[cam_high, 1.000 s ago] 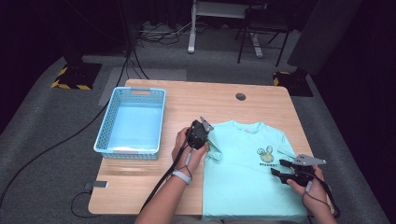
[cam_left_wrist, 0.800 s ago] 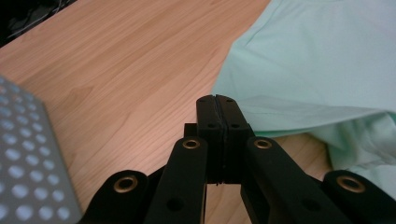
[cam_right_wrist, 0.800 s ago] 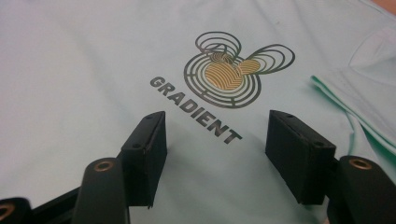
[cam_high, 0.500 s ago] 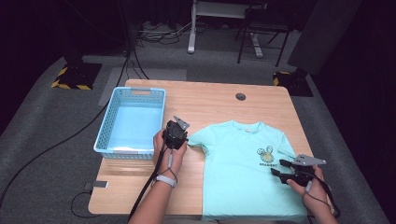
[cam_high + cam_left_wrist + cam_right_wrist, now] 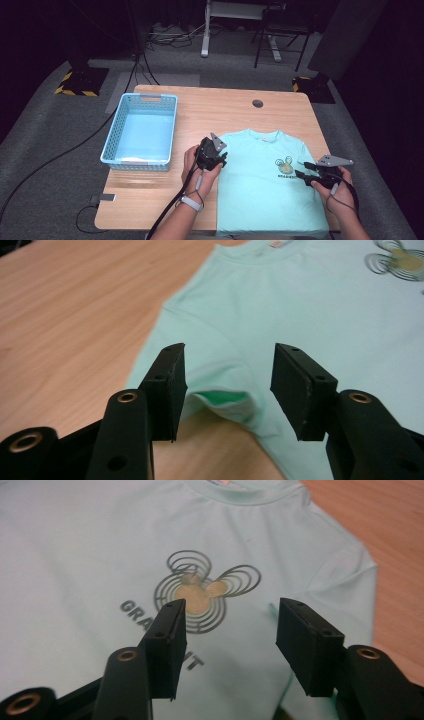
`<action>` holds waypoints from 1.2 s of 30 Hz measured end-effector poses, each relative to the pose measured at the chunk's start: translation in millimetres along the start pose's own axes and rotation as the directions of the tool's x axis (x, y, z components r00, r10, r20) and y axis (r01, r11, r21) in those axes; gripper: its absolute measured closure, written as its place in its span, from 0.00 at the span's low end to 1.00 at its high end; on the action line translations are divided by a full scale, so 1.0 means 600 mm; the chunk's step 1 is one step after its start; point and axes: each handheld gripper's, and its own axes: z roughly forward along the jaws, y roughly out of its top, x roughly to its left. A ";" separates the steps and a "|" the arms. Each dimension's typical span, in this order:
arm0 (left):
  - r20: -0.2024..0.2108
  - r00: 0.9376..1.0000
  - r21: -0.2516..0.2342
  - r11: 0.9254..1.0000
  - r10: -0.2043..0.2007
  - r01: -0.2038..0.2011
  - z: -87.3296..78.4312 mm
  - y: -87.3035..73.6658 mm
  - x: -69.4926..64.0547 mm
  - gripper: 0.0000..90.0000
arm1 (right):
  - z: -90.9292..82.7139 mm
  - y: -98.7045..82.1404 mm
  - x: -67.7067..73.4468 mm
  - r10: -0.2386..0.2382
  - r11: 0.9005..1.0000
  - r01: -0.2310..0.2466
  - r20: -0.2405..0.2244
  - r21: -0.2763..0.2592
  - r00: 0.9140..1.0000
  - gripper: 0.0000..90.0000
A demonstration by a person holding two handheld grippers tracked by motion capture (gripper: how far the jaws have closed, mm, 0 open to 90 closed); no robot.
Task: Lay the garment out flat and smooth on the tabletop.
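The left gripper (image 5: 227, 390), its jaws just opened and spread empty, is aimed at the mint T-shirt's (image 5: 265, 185) sleeve (image 5: 220, 385) just ahead, seemingly to seize it for folding.

A dark recording lab: lone wooden table (image 5: 150, 210), floor cables (image 5: 145, 60), hazard-striped stand bases (image 5: 77, 91).

Mint T-shirt (image 5: 100, 545), chest print: grey letters "GRA", partly covered by a claw, with a final "T" below; concentric-ring emblem (image 5: 205, 592) above them.
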 end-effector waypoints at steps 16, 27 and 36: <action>0.162 0.985 0.072 0.995 0.050 -0.062 0.030 -0.061 -0.075 0.46 | 0.055 0.020 -0.064 0.015 0.989 -0.021 0.041 0.143 0.999 0.88; 0.167 0.986 0.064 0.997 0.030 -0.041 0.032 -0.077 -0.077 0.46 | 0.005 0.036 -0.127 0.086 0.993 -0.095 0.132 0.063 0.987 0.98; 0.170 0.985 0.061 0.997 0.032 -0.043 0.027 -0.074 -0.082 0.43 | -0.051 -0.005 -0.148 0.197 0.980 -0.198 0.225 -0.019 0.954 0.65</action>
